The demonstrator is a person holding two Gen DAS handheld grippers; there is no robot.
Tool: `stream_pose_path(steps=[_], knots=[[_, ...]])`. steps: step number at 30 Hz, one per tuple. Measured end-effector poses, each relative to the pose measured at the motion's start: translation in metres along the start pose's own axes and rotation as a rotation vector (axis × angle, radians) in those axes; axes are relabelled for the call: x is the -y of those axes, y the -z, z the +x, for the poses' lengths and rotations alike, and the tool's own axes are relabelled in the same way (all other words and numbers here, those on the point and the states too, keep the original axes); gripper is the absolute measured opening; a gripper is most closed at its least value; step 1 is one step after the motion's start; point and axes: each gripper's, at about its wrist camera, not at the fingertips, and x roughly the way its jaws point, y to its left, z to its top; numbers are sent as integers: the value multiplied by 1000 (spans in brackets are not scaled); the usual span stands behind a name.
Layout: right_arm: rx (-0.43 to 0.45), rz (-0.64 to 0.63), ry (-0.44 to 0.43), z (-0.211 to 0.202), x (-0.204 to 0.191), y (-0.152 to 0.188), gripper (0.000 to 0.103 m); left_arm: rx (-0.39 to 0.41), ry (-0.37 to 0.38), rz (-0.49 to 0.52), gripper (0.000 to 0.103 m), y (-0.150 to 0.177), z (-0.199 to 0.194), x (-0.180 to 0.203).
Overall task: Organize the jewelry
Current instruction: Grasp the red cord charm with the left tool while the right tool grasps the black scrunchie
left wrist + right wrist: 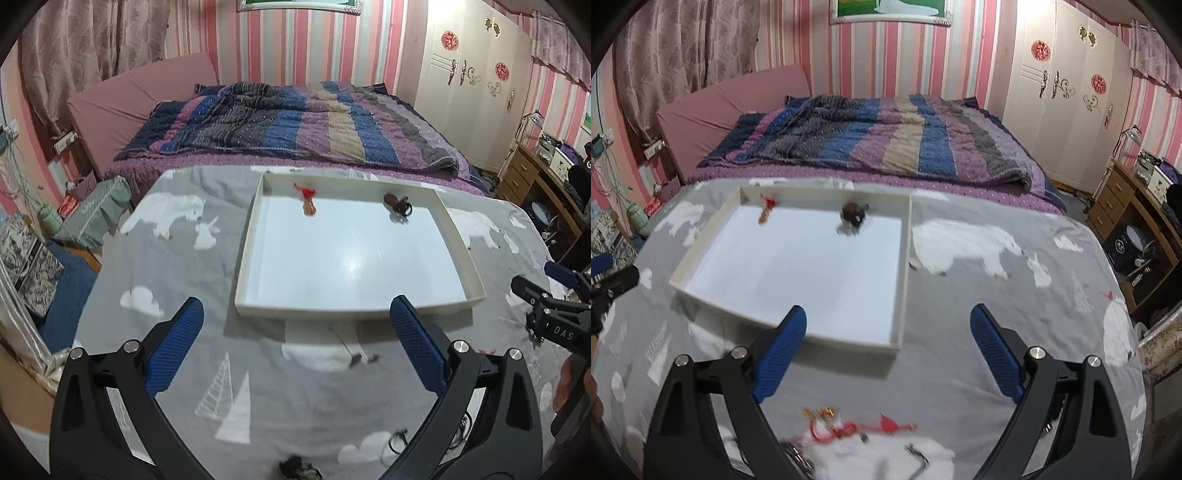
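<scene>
A blurred tangle of red cord and gold pieces (849,424) lies nearest; dark small jewelry (299,470) is cut off by the near edge.

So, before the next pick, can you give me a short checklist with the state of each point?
1. Left claw open, nothing between: ok.
2. Right claw open, nothing between: ok.
3. Tray flat on the blanket: ok.
4. Tray has free room; only the red piece and dark piece lie at its far end: ok.
5. Loose red jewelry near right claw: ok.
6. Its chains tangled or not: cannot tell, blurred.
</scene>
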Motion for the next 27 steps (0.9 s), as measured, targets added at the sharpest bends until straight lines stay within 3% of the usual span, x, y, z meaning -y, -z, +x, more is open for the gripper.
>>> stream_pose_path(steps=[7,12,18,27], knots=[[-33,21,-2,-15,32,42,90,-30,6,14,100,33,-6,18],[-51,54,7,-18,57,61,90,-48,51,23,100,50,-12,36],[-48,67,10,-23,74,70,90,-49,86,47,100,63,-21,62],[-41,68,18,-26,88,78,90,-50,80,79,100,70,-22,89]])
